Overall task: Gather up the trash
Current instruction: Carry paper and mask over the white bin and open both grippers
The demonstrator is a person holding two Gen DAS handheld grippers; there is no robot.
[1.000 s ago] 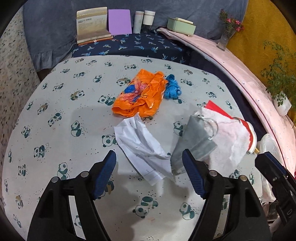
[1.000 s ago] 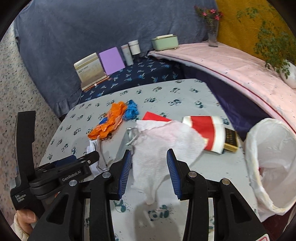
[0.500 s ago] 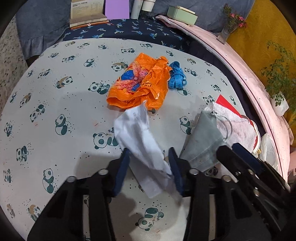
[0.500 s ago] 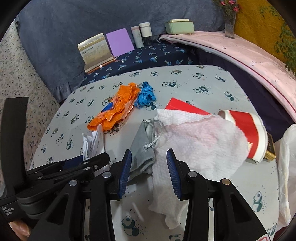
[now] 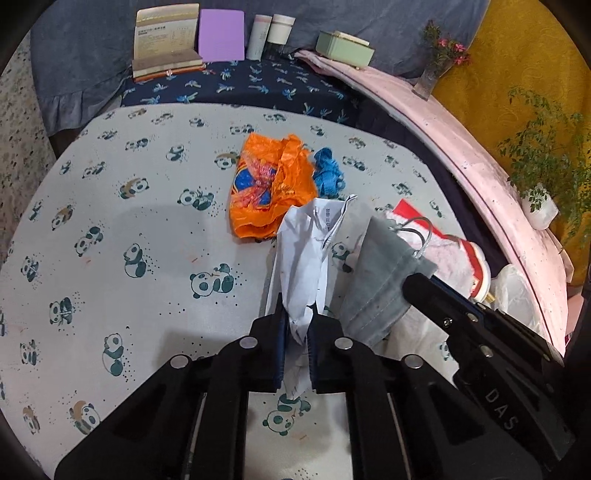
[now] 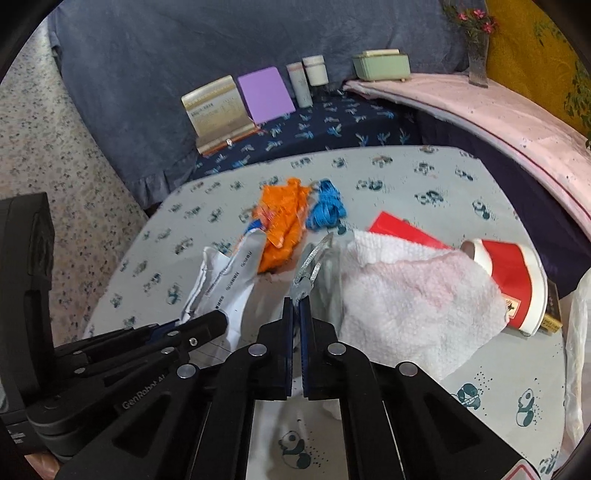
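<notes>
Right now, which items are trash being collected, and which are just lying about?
Job: crumpled paper in left gripper; grey mask in right gripper; orange wrapper, white towel, red cup.
Bystanders: purple card, green box, vase.

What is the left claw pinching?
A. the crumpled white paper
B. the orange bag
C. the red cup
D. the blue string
A. The left claw has just closed and its pads press the crumpled white paper; the orange bag lies apart on the table.
</notes>
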